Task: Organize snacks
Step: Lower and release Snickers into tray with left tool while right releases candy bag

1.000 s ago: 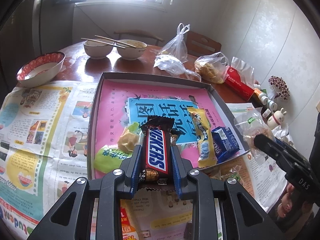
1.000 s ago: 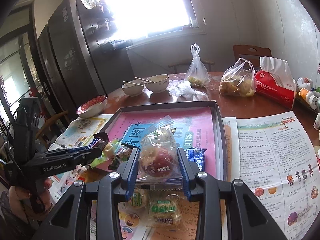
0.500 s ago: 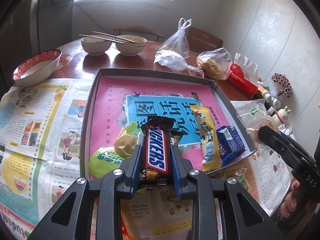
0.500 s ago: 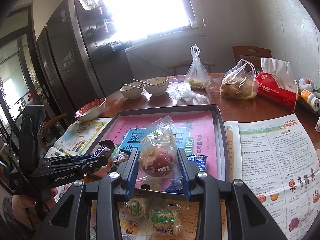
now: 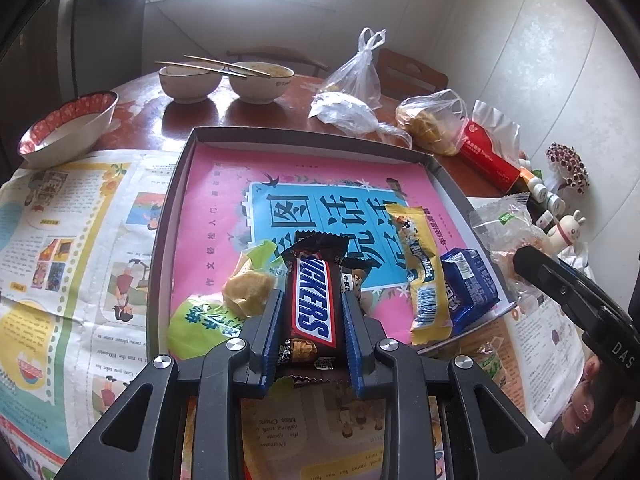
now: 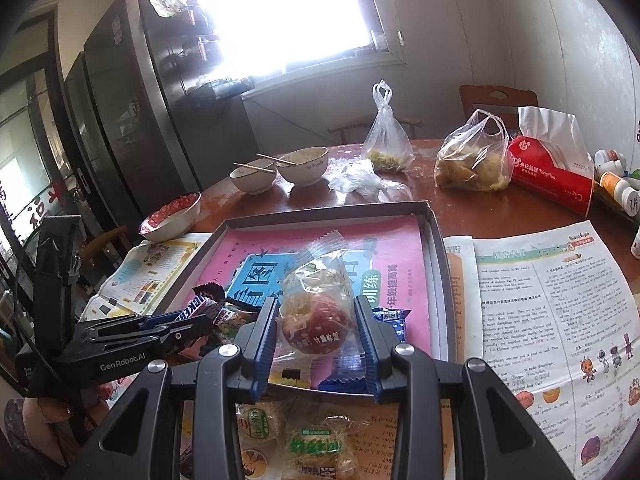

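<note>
My left gripper is shut on a Snickers bar, held above the near edge of a grey tray lined with a pink and blue sheet. In the tray lie a green-wrapped snack, a yellow pastry, a yellow bar and a blue packet. My right gripper is shut on a clear-wrapped red pastry over the tray's near right part. The left gripper with the Snickers bar shows at the left of the right wrist view.
Newspapers cover the table beside the tray. Loose wrapped snacks lie under my right gripper. Bowls, a red-rimmed bowl, plastic bags, a red tissue pack and small bottles stand behind.
Both grippers keep their grips. The views have shifted a little, with the tray seen slightly nearer and lower in each frame.
</note>
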